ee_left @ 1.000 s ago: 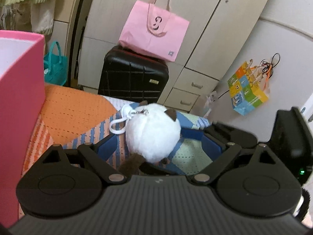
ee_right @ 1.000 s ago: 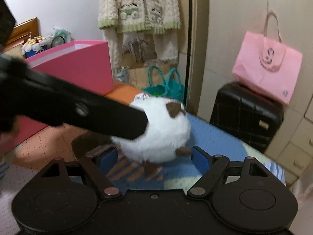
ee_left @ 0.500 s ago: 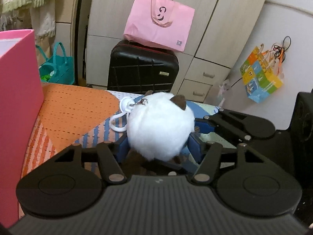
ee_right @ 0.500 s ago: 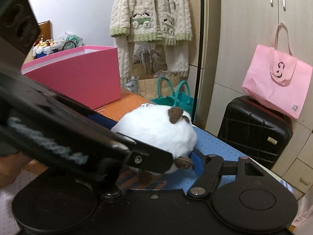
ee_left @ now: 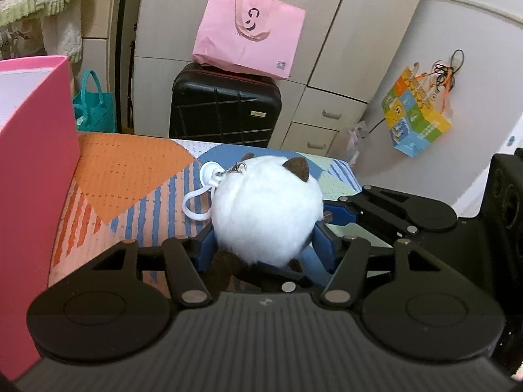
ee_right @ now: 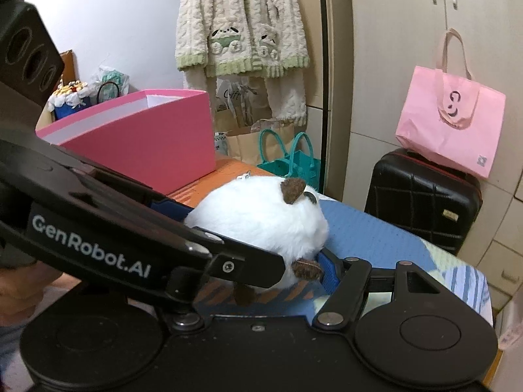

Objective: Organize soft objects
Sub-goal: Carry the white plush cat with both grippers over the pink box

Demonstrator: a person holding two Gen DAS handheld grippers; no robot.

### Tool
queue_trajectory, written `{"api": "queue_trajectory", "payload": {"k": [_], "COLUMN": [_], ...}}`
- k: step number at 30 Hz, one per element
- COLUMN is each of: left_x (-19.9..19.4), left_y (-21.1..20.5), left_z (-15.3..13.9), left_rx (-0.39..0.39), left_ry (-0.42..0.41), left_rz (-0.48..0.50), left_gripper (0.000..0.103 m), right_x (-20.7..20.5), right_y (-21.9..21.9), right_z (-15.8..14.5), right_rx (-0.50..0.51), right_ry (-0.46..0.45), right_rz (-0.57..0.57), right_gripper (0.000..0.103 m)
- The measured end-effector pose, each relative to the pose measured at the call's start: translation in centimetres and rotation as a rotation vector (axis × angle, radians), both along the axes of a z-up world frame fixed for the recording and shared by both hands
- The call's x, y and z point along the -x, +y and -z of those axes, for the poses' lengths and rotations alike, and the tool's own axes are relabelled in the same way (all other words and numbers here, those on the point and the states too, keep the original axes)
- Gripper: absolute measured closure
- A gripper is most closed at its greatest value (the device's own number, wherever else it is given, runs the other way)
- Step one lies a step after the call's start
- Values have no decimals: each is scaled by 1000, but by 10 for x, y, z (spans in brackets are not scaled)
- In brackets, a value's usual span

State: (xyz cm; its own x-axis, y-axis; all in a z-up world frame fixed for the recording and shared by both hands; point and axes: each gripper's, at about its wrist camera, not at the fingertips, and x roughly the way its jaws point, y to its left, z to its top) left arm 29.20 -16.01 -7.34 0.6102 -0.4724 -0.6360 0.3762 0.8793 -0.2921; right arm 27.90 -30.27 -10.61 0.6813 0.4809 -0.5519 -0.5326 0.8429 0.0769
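Note:
A round white plush toy (ee_left: 264, 209) with brown ears and a white clip loop sits just above the patterned bedspread (ee_left: 130, 170). My left gripper (ee_left: 263, 245) is shut on it, with blue pads (ee_left: 204, 248) pressed into both flanks. In the right wrist view the same plush toy (ee_right: 261, 225) is partly hidden by the left gripper's black body (ee_right: 98, 238). My right gripper (ee_right: 258, 268) also holds the toy. Its right pad (ee_right: 327, 269) presses the toy's side and its left finger is hidden. An open pink box (ee_right: 147, 137) stands to the left.
A black suitcase (ee_left: 225, 107) with a pink tote bag (ee_left: 248, 32) on it stands beyond the bed against the wardrobe. A teal bag (ee_left: 94, 107) sits on the floor at the left. A colourful paper bag (ee_left: 415, 117) hangs on the right wall. The pink box wall (ee_left: 32, 163) is close on my left.
The left jaws have closed from wide apart onto the plush toy. The right jaws have narrowed onto it too. The left gripper now lies further across the right wrist view.

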Motion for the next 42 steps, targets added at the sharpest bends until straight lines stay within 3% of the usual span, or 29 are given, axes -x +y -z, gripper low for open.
{"api": "queue_trajectory", "payload": {"k": [22,25,29,34,42], "left_x": [91,103,112,138,168], "left_y": [45,58,75,94,136], "left_z": [-29,-30,-24,-27,-46], "left_rx": [16,32,76,91,117], "left_ry": [35,72,191,217,255], "left_rz": [74,111,168,194,213], "left_gripper": [45,45,45,45,45], "right_x": [108,122,144,175,211], "right_y": [45,52,67,90,117], "right_z": [-35,-40,-44,-51,-72], "right_rx": [35,23,43,81,48], "right_ry": [-22,5,81,99,113], "right_rz": [56,69,113,116,80], "right_gripper": [27,27,28,28,27]}}
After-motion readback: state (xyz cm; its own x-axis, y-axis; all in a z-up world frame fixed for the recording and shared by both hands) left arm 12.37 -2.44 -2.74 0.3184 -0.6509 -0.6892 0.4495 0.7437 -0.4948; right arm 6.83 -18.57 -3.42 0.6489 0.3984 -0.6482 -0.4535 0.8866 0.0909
